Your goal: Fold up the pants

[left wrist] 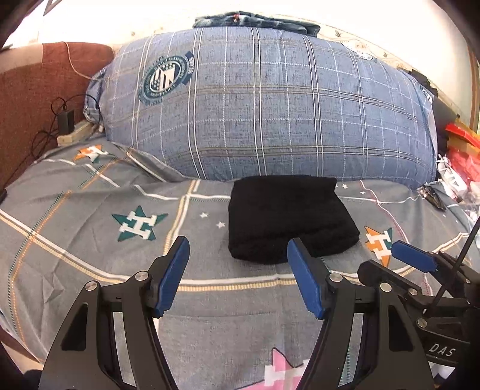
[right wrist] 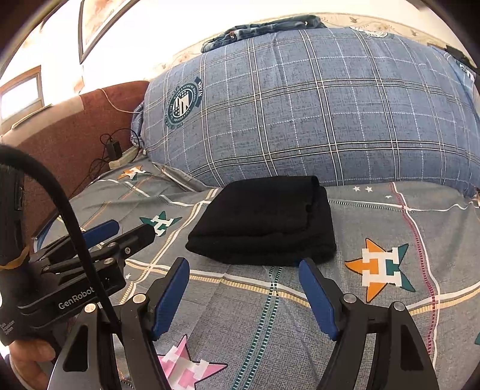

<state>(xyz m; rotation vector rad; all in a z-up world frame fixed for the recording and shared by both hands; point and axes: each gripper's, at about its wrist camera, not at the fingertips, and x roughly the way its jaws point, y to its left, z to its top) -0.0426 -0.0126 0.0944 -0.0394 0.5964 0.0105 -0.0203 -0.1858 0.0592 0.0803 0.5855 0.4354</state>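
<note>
The black pants (left wrist: 288, 217) lie folded into a thick rectangle on the grey patterned bedsheet (left wrist: 90, 228), just in front of a big blue plaid pillow. They also show in the right wrist view (right wrist: 264, 225). My left gripper (left wrist: 238, 255) is open and empty, a little in front of the pants' near edge. My right gripper (right wrist: 244, 270) is open and empty, also just short of the near edge. The right gripper shows at the right of the left wrist view (left wrist: 414, 261), and the left gripper at the left of the right wrist view (right wrist: 120, 234).
A large blue plaid pillow (left wrist: 270, 105) stands behind the pants, with folded jeans (left wrist: 255, 21) on top. A brown headboard (left wrist: 36, 99) with a charger and cables is at the left. Red and white clutter (left wrist: 462, 159) lies at the right edge.
</note>
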